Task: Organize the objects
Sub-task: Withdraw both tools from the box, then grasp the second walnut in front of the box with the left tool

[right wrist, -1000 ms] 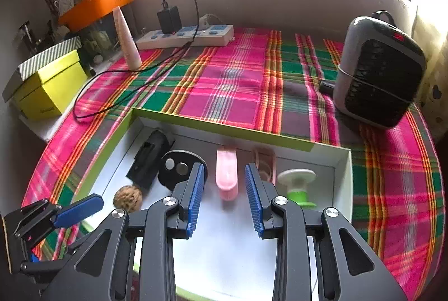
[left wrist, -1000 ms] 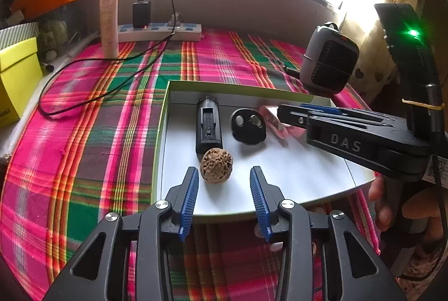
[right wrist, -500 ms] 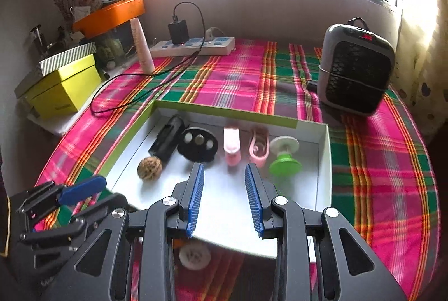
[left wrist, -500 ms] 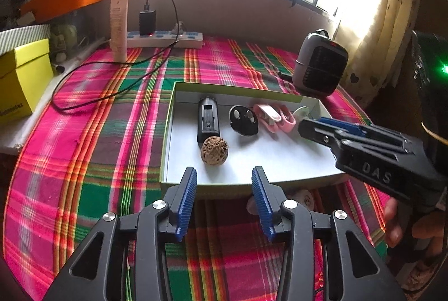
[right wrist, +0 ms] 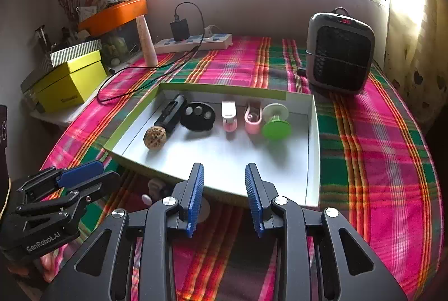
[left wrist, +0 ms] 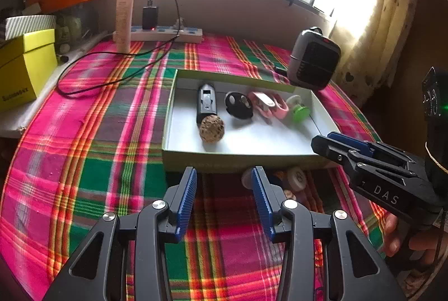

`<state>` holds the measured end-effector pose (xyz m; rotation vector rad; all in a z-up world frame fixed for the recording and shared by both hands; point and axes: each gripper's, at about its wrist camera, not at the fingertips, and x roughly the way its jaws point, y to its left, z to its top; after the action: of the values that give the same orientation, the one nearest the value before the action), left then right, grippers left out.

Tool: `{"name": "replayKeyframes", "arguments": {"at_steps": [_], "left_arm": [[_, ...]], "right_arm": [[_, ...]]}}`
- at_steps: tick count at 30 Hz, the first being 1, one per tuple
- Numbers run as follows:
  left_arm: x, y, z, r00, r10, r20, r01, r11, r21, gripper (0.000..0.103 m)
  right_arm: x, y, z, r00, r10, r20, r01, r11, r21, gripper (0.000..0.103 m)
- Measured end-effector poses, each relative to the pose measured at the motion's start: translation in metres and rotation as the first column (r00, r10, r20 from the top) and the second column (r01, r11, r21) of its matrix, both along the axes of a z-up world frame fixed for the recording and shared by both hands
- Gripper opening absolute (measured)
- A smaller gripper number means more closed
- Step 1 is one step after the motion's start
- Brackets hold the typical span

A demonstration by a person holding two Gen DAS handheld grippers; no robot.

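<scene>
Objects for sorting lie in a row along the far side of the shallow white cardboard box with green outer walls [right wrist: 313, 138], which sits on your table under a pink, green and orange plaid cloth [right wrist: 378, 149]. From left to right in the right wrist view you have a black rectangular device [right wrist: 171, 115], a black oval piece with three pale round spots [right wrist: 197, 116], a pink and white clip-like piece [right wrist: 229, 116], a pink loop-shaped piece [right wrist: 252, 116] and a green and white spool-shaped piece [right wrist: 275, 121]. A brown wrinkled walnut [right wrist: 154, 137] rests just in front of the black device, touching its near end in the left wrist view. Your left tool [left wrist: 224, 198] hangs over the cloth just before the box's near wall, its blue pads parted with nothing between them. Your right tool [right wrist: 224, 197] is over the box's near edge, jaws likewise apart and empty. A few small round pale things [left wrist: 296, 177] lie on the cloth in the shadow beside the near wall, too dim to identify. Behind the box stand a grey and black space heater [right wrist: 340, 51], a white power strip with a black charger plugged in [right wrist: 196, 42], a pale tube [right wrist: 147, 43] and a yellow-green box [right wrist: 70, 82].
</scene>
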<state>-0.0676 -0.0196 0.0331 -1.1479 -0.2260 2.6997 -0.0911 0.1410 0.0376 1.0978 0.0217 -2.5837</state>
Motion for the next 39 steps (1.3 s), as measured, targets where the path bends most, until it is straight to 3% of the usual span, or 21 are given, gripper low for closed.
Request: {"name": "replayKeyframes", "arguments": {"at_steps": [23,39], "left_arm": [[0.014,0.048,-0.019,0.988,-0.144,0.059,0.144,0.990,0.010,0.042],[0.004,0.061,-0.027,0.989,-0.125,0.082,0.128,0.991,-0.032,0.042]], "right_arm": [[0.031,0.030,-0.015,0.999,-0.032,0.009,0.032,0.999,-0.013,0.032],[0.035,0.035,-0.020,0.999,-0.038,0.019,0.039,0.999,-0.013,0.032]]}}
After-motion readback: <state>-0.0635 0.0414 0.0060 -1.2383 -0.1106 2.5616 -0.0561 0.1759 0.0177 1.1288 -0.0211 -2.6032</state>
